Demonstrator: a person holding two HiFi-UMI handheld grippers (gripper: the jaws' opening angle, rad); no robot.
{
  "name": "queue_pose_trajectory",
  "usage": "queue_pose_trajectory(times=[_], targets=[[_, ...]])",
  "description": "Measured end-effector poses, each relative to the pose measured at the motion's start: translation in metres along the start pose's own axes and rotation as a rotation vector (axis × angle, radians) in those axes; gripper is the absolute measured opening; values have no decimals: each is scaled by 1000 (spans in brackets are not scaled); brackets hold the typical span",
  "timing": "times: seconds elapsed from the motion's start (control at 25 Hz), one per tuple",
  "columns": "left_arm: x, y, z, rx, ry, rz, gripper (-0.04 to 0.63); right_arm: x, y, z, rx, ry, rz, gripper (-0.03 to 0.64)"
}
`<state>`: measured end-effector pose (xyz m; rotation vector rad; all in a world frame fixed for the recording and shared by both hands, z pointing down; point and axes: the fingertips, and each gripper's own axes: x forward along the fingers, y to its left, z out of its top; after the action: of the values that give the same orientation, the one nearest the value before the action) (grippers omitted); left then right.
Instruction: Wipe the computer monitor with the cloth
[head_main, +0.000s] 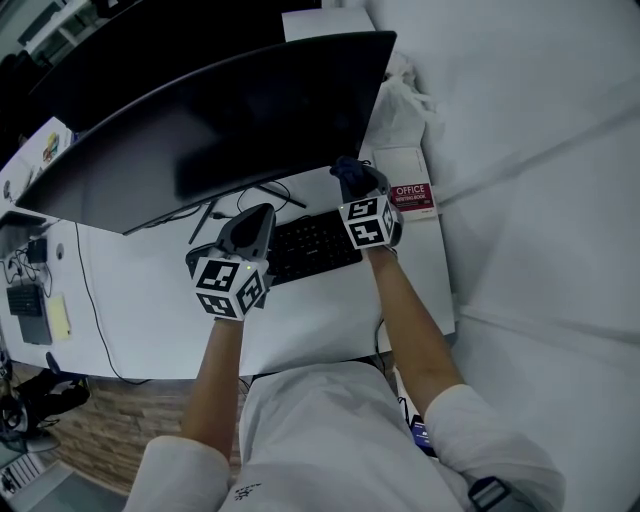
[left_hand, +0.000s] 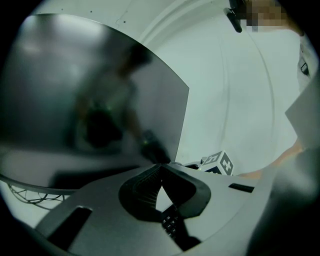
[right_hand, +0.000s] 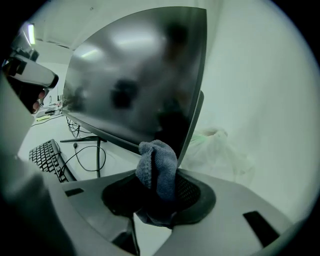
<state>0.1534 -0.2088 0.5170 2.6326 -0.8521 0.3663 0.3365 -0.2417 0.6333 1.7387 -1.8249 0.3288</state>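
Big white surface (head_main: 140, 320) w/ a wide dark monitor (head_main: 220, 120) standing on it. A black keyboard (head_main: 315, 245) lies just in front, partly under the screen. Left tongs (left_hand: 160, 172) are pressed together at the tips w/ nothing in them, over the keyboard's left end. Right tongs (right_hand: 159, 187) pinch a small blue-grey cloth (right_hand: 157, 167), bunched up, just beside the monitor's bottom right corner; can't tell if it touches.

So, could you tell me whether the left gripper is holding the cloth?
No, the left gripper has its jaws closed on nothing, while the cloth is clamped in the right gripper.
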Motion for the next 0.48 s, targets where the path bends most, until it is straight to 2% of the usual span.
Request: queue_pose_trajectory(times=[0.48], targets=[[-17,-8,-5,17,3,21,6,-19,-37,-15,12,2,-70,155]])
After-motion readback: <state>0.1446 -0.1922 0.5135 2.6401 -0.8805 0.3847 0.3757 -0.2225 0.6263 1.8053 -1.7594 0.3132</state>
